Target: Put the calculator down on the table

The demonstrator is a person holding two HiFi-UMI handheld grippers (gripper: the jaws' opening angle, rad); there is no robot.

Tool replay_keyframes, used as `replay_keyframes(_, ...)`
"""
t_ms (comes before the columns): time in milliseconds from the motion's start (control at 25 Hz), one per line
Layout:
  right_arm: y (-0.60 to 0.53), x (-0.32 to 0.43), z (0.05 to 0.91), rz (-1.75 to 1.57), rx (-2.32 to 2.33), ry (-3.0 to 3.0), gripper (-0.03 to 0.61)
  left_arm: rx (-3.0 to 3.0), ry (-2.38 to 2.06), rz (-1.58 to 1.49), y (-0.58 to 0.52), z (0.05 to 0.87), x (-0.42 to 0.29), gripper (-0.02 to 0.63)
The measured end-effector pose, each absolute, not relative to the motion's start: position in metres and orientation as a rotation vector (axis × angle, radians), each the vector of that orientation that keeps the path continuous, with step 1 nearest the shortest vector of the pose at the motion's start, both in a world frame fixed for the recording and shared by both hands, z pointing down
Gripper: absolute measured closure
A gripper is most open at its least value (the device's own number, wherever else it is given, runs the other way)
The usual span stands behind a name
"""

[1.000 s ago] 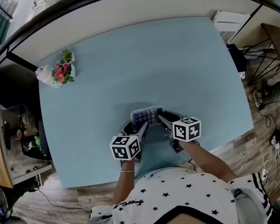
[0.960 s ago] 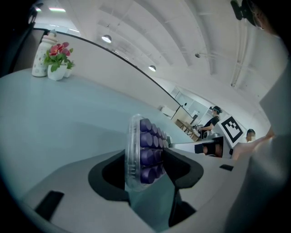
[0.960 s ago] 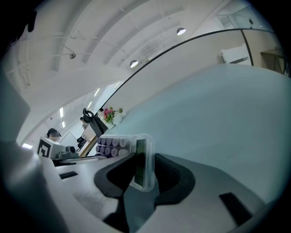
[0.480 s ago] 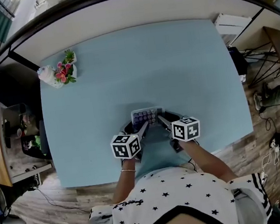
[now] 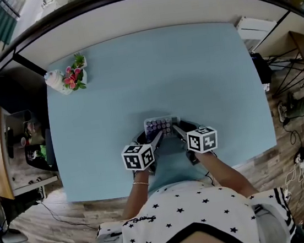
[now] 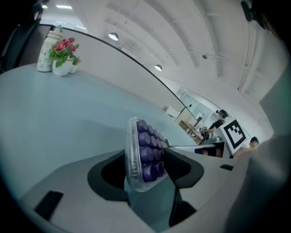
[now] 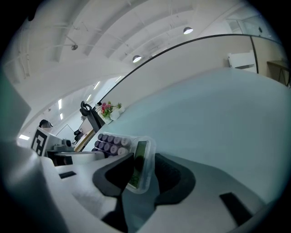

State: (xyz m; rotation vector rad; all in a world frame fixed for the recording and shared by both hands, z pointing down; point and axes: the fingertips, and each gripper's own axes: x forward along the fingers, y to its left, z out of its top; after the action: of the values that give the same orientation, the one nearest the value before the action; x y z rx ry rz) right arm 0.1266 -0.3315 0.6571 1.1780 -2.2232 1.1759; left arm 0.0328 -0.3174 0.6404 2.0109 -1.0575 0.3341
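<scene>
Only in right gripper view: green display point(image 7: 137, 162) of calculator point(image 7: 110, 144).

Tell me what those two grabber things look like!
The left gripper and right gripper are pale grey with black padded fingers, and each carries a white cube with black square markers. The person wears a white shirt with black stars and a bracelet on the left wrist.
</scene>
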Motion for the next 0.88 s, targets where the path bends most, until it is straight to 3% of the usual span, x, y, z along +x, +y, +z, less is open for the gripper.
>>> replay_keyframes(880, -0.3358, 0.1298, 0.6534, 1.045, 1.219, -2.218, 0.446, 2.004, -1.090, 0.378, -0.3162, 0.6462, 0.0293, 0.322)
